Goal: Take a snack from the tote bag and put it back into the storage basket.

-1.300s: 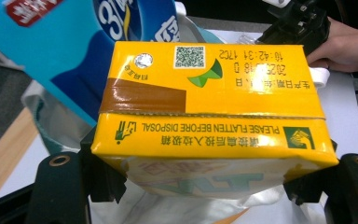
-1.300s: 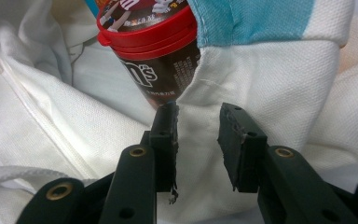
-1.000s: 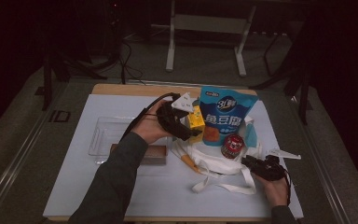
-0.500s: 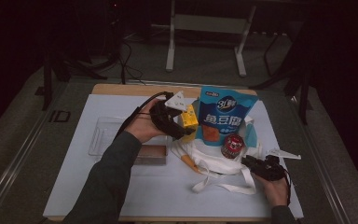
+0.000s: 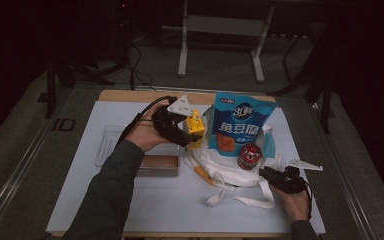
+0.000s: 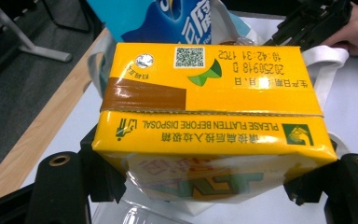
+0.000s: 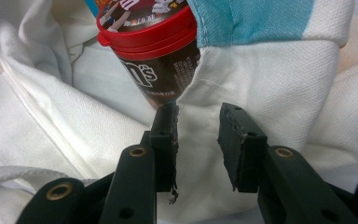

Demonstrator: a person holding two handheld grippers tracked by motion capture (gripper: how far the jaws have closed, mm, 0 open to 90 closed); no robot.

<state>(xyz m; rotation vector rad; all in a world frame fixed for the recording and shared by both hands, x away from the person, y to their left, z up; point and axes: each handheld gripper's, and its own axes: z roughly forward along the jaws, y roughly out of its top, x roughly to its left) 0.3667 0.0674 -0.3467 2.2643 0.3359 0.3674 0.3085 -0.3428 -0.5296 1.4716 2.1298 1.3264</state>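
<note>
Tool jaws on the left [image 5: 192,131] are clamped on a yellow carton [image 6: 209,116], which is held above the worktop [image 5: 80,200] beside the white bag [image 5: 230,170], its far face close to the blue pouch [image 5: 242,125]. The carton is seen bottom-up in the left gripper view: a QR code, a date stamp and a brown band are printed on the upper panel, a "please flatten before disposal" line on the lower, and a wrapped straw appears to be stuck underneath, though that part is blurred. Open worktop is left in front of the bag and along the near edge; a clear tray [image 5: 105,145] and a brown block [image 5: 157,165] lie to the left.

The right tool [image 7: 198,126] is parted, with nothing gripped; its tips are set just at the bag's cloth rim, which is folded outward below a blue strip. A red-lidded candy tub [image 7: 154,56] is tilted inside the bag mouth, just beyond the jaws.
</note>
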